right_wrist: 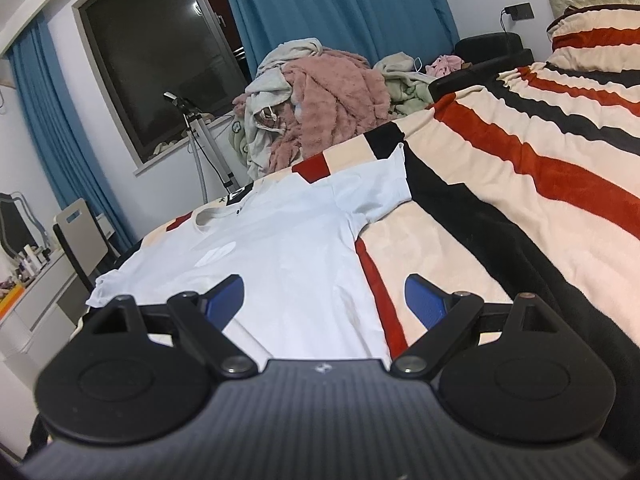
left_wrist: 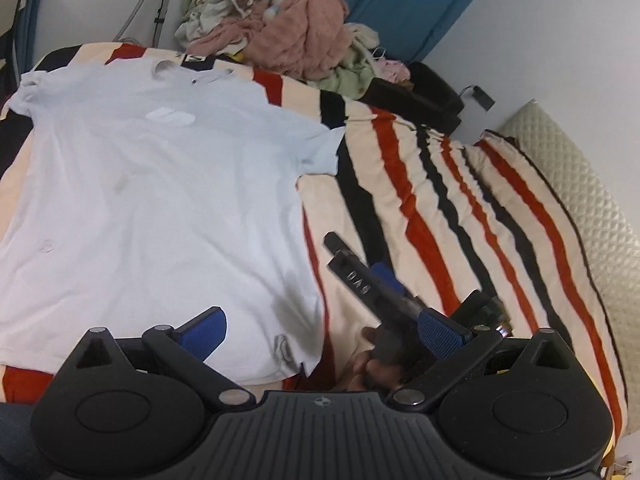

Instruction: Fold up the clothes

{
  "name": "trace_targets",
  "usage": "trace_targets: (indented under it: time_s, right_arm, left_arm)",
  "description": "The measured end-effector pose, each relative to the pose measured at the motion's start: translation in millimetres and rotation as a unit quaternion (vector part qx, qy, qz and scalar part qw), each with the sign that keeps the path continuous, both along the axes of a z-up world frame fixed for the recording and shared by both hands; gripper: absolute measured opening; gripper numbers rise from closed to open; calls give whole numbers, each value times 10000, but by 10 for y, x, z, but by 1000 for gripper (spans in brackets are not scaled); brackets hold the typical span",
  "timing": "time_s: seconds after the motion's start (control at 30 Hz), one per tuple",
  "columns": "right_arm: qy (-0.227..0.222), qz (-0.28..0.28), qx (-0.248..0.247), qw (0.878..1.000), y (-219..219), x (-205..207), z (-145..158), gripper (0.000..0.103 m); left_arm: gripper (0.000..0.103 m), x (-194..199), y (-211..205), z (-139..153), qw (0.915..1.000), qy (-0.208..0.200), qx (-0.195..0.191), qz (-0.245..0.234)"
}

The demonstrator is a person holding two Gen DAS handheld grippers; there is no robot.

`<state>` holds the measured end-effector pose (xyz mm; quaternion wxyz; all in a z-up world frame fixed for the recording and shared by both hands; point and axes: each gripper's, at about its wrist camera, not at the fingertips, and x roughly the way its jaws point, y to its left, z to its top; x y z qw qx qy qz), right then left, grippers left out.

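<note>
A white T-shirt (left_wrist: 160,200) lies flat and spread out on the striped blanket (left_wrist: 460,208), collar at the far end. My left gripper (left_wrist: 324,332) is open above the shirt's near right hem corner. The right gripper (left_wrist: 356,264) shows in the left wrist view just right of the shirt's side edge, low over the blanket. In the right wrist view the shirt (right_wrist: 280,256) lies ahead, and my right gripper (right_wrist: 324,300) is open and empty over its near right edge, close to the blanket (right_wrist: 520,208).
A pile of pink, green and grey clothes (left_wrist: 280,20) sits at the far end of the bed. A black object (left_wrist: 416,96) lies beside it. A quilted headboard (left_wrist: 600,208) is at right. A desk and chair (right_wrist: 76,240) stand left of the bed.
</note>
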<state>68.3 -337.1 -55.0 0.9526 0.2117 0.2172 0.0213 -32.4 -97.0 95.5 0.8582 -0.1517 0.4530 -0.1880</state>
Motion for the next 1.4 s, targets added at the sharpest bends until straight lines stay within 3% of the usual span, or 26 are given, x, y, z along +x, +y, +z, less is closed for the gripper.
trace_targets:
  time_s: [0.13, 0.3, 0.53, 0.87, 1.03, 1.23, 1.4]
  right_arm:
    - [20, 3, 5, 10000, 4, 7, -5, 89]
    - [42, 15, 24, 10000, -10, 15, -11, 89]
    - [85, 20, 76, 9999, -21, 26, -18, 89]
    - [86, 45, 164, 9998, -59, 15, -21, 89]
    - [100, 64, 153, 9998, -52, 24, -25, 89]
    - [123, 56, 197, 9997, -59, 33, -32, 89]
    - [136, 53, 186, 9997, -51, 37, -36, 89]
  left_arm:
    - [103, 65, -165, 20, 9999, -119, 43, -66]
    - [103, -33, -361, 85, 9969, -549, 459, -342]
    - [103, -89, -400, 51, 9947, -554, 401, -770]
    - [103, -41, -146, 17, 9964, -635, 419, -370]
    - [103, -41, -228, 64, 9938, -894, 615, -259]
    - [103, -51, -344, 53, 9922, -902, 760, -407]
    - [103, -74, -314, 92, 9945, -850, 404, -470]
